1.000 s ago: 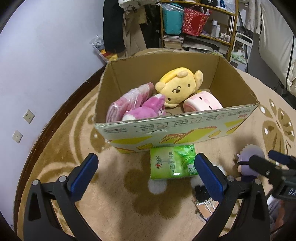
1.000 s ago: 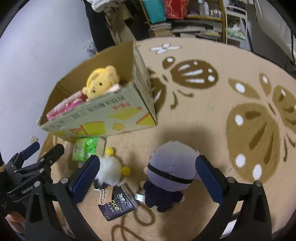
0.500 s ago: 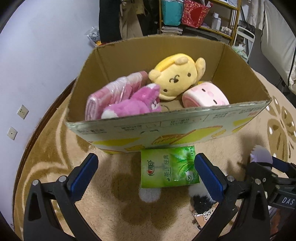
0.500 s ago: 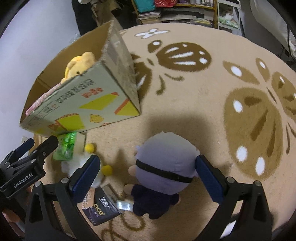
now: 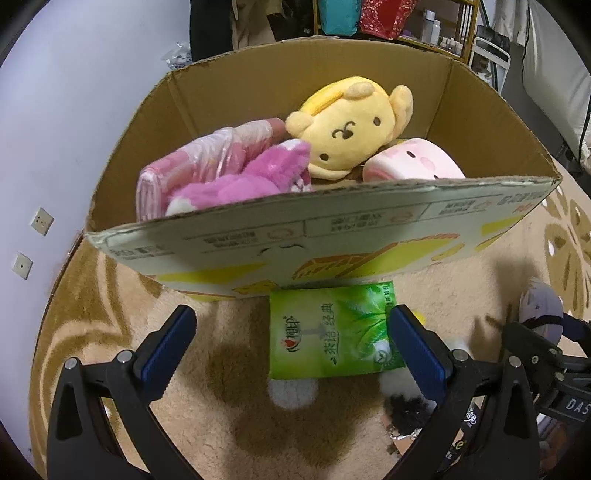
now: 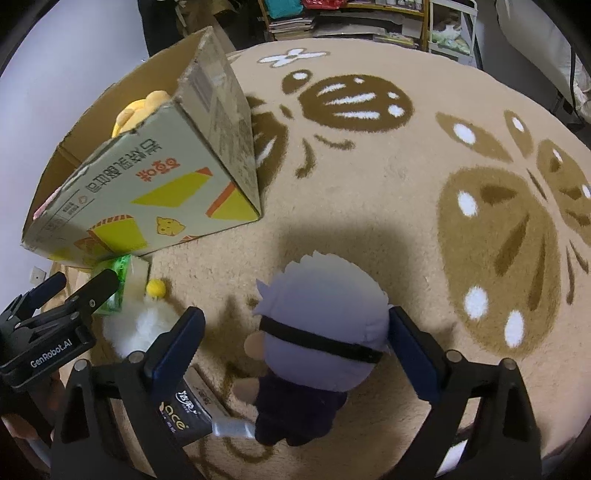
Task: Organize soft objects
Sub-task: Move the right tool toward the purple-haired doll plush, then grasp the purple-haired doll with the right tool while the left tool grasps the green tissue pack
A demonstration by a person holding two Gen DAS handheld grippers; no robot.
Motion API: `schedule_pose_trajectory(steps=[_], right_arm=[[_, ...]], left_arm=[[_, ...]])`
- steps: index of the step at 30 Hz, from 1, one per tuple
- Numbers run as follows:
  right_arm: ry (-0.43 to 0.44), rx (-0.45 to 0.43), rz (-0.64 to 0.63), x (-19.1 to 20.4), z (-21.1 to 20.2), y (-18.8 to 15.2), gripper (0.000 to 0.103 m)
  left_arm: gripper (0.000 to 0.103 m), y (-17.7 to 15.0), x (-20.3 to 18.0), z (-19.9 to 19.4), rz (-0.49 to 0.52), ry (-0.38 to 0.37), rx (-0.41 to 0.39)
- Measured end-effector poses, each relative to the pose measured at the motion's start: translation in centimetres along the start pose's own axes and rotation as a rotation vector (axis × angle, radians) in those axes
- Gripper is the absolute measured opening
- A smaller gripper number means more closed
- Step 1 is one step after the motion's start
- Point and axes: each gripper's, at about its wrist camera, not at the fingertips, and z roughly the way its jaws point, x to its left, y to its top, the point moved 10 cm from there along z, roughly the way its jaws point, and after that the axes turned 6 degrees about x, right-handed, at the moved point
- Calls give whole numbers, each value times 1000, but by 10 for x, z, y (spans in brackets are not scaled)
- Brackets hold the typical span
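Note:
A cardboard box (image 5: 332, 236) stands on the rug and holds a yellow plush (image 5: 351, 129), a pink plush (image 5: 243, 181), a pink wrapped pack (image 5: 207, 158) and a pink round plush (image 5: 413, 166). A green tissue pack (image 5: 332, 332) lies in front of the box, with my open left gripper (image 5: 291, 350) just above it, fingers either side. In the right wrist view, a grey-haired doll with a black blindfold (image 6: 321, 332) lies between the fingers of my open right gripper (image 6: 295, 350). A white fluffy plush with yellow balls (image 6: 144, 321) lies beside it.
A black sachet (image 6: 181, 424) lies on the beige patterned rug (image 6: 406, 184) by the doll. The box (image 6: 155, 184) is at the left of the right wrist view. A white wall with sockets (image 5: 40, 221) is at left; shelves (image 5: 388, 22) stand behind the box.
Both grippers moved lower and forward: the left closer to the green tissue pack and box, the right down around the grey-haired doll. Both stayed open.

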Motion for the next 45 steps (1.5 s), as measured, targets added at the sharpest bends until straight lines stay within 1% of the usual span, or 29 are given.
schedule_pose_trajectory(steps=[3,6,15,26,30,32,35,36,37,41,42,43,44,45], right_arm=[[-11,17,12,-4,4,-2,99],[-1,24,20,-4,5,-4,99],[-7,52,17,-4,14,-10,96],[-13,60,12,-3,19,-12,96],[-16,61,9,-4,20,-12,96],[-13,59,13,-4,20,-12,96],[-7,58,21,-5,19,-12,96],[-8,58,20,-6,19,-12,96],[-10,59,18,-7,19,-12,96],[-12,58,15,-8,18,-11,96],[-10,59,14,-7,18,-11,95],[-10,58,9,-7,17,-10,88],[-17,53,1,-6,15,-9,77],[-19,48,-8,-5,14,-8,73]], left_arm=[[103,1,-5,2,10,-11,-2],[103,3,-8,3,28,-3,-10],[103,5,-19,11,37,-14,-7],[102,2,-21,37,44,-27,33],[102,4,-18,44,14,-42,45],[98,5,-14,45,-1,-62,44],[87,3,-11,50,-21,-90,56],[80,2,-12,52,-21,-99,63],[75,1,-12,53,-19,-99,66],[74,1,-12,52,1,-88,51],[74,1,-12,52,3,-84,50],[74,1,-13,52,5,-81,47],[74,1,-16,49,6,-79,43],[74,2,-15,49,8,-75,39]])
